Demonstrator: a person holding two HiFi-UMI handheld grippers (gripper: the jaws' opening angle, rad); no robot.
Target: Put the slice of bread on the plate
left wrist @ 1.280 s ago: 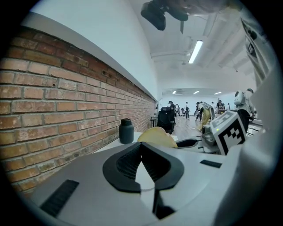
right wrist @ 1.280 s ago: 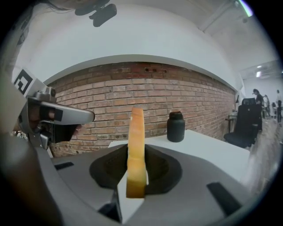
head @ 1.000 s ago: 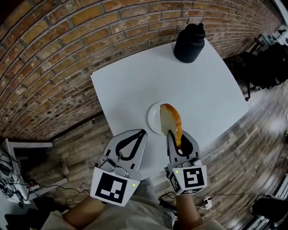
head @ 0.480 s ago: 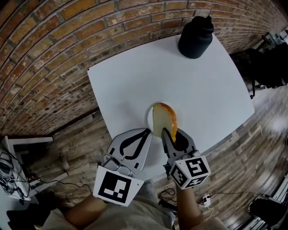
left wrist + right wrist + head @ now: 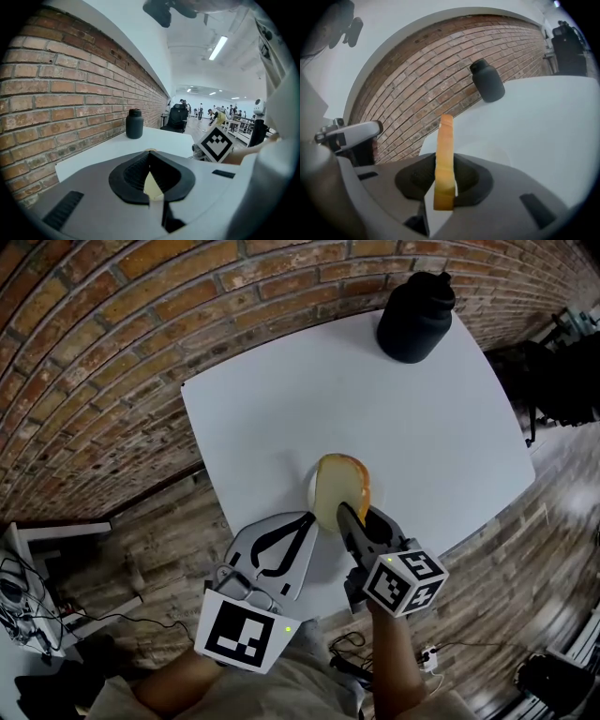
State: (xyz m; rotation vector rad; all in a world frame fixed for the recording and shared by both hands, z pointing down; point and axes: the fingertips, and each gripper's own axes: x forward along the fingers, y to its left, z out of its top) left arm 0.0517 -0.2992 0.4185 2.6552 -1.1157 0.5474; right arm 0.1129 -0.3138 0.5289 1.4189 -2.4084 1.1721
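1. Right gripper [image 5: 354, 519]: jaws narrow, clamped on the slice of bread [image 5: 341, 486] at its near edge, one pad against each face
2. Same grip confirmed in the right gripper view: slice [image 5: 444, 154] seen edge-on between the pads, orange-brown crust facing the camera, far end well clear of the jaw tips
3. Position of the slice: directly above the white plate [image 5: 310, 491] from the head view, tilted, pale crumb face turned up and to the left; only a thin arc of plate rim showing past its left edge
4. Contact between slice and plate: not determinable from any view
5. Left gripper [image 5: 302, 518]: jaw tips brought together, nothing held; just left of the plate over the near table edge
6. Left gripper view: tips [image 5: 149, 153] meeting at the centre line, a pale sliver showing through the slot behind them – not identifiable
7. Marker cube [image 5: 405, 579] of the right gripper rolled to one side; the left one [image 5: 242, 629] facing up towards the camera
8. White table [image 5: 281, 409]: plate near the front edge – black bottle [image 5: 416, 317] upright at the far right corner, well apart from it
9. Surroundings: brick wall [image 5: 94, 334] along the far side of the table, wooden floor [image 5: 525, 549] on the near side
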